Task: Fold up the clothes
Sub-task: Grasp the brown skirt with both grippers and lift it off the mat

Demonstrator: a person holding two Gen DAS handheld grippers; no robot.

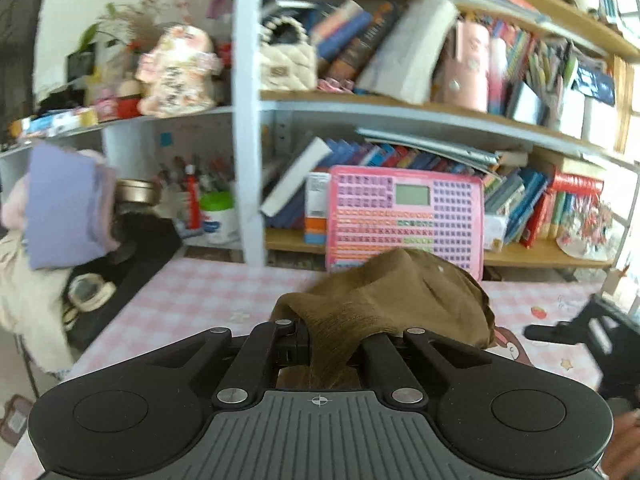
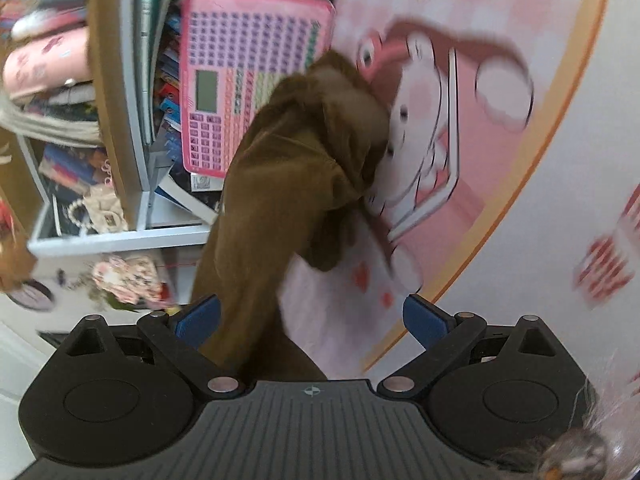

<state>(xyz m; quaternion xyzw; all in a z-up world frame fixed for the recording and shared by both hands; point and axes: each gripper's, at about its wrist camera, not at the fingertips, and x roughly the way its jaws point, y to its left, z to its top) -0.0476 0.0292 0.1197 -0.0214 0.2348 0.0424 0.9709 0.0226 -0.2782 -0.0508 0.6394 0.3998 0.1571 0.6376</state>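
Note:
A brown garment (image 1: pixel 392 300) is bunched up over the pink checked tablecloth (image 1: pixel 192 300). My left gripper (image 1: pixel 336 344) is shut on a fold of it and holds it off the table. In the right wrist view the same brown garment (image 2: pixel 288 176) hangs in a twisted bundle in front of my right gripper (image 2: pixel 310 320). Its blue-padded fingers (image 2: pixel 424 320) stand wide apart, and the cloth runs past the left pad without being pinched. The right gripper also shows as a dark shape at the right edge of the left wrist view (image 1: pixel 580 328).
A bookshelf (image 1: pixel 400 108) full of books stands behind the table, with a pink toy keyboard (image 1: pixel 404 216) leaning against it. A pile of cloths (image 1: pixel 60 208) and a dark bag (image 1: pixel 120 264) sit at the left. The tablecloth has a cartoon print (image 2: pixel 432 128).

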